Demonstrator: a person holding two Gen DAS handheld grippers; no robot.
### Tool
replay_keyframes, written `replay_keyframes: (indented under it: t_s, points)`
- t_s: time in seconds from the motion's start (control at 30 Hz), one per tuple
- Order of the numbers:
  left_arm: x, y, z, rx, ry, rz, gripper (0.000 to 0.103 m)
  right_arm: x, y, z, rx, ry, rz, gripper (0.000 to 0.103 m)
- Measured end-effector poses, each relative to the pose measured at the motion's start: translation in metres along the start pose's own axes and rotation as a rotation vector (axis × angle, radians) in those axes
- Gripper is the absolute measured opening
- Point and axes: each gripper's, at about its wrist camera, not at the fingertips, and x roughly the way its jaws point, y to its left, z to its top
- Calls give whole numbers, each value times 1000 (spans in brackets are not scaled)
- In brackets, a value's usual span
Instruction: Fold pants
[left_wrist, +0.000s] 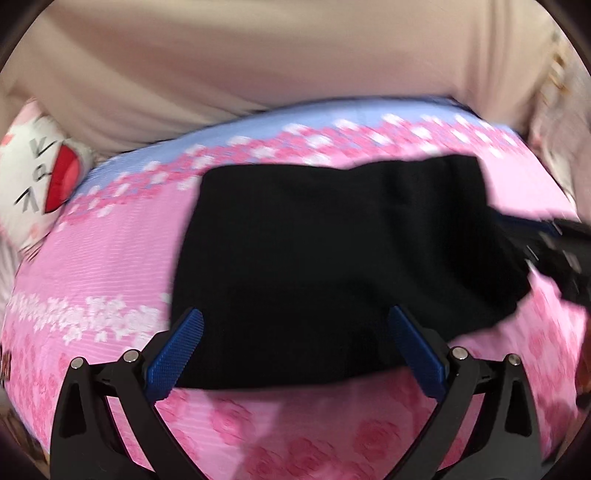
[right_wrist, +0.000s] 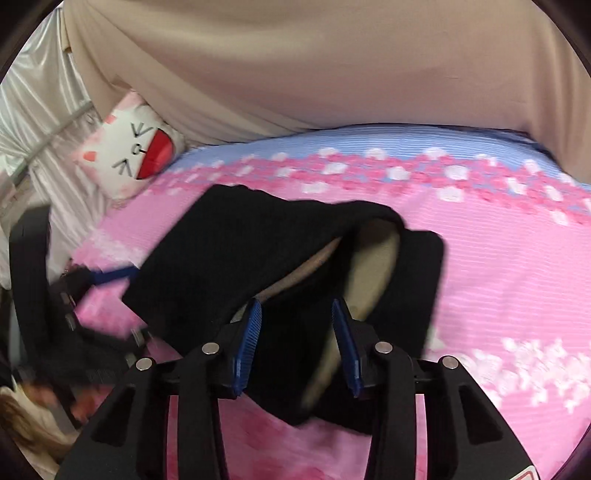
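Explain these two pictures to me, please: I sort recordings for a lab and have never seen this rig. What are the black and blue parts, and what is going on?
No robot here: a person holds a pair of tongs in each hand, each with a camera looking along its blue fingers. One picture comes from the left tongs, spread open over black pants. The other comes from the right tongs, apart, with pants cloth lying between them; whether they grip it is unclear. The pants lie on a pink flowered bedspread. A white cat-face pillow sits at the back.
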Motion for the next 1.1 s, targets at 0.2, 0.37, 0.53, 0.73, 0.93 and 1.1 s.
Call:
replay_keyframes:
  t_s: [0.2, 0.37, 0.53, 0.73, 0.93, 1.1]
  points:
    - [10, -45, -2, 80, -52, 2, 98, 27, 3, 20, 53, 23, 65, 39]
    - [25, -26, 16, -18, -49, 9, 90, 2, -17, 12, 78, 7, 15, 40]
    - [40, -9, 25, -36, -43, 91, 90, 8, -36, -2, 83, 63, -30, 41]
    - [41, -9, 25, -30, -41, 107, 90, 21, -31, 4, 65, 63, -9, 42]
    - [37, -7, 24, -30, -40, 108, 90, 21, -12, 15, -32, 58, -57, 41]
    - [32, -5, 23, -41, -41, 93, 90, 48, -30, 13, 57, 111, 51, 42]
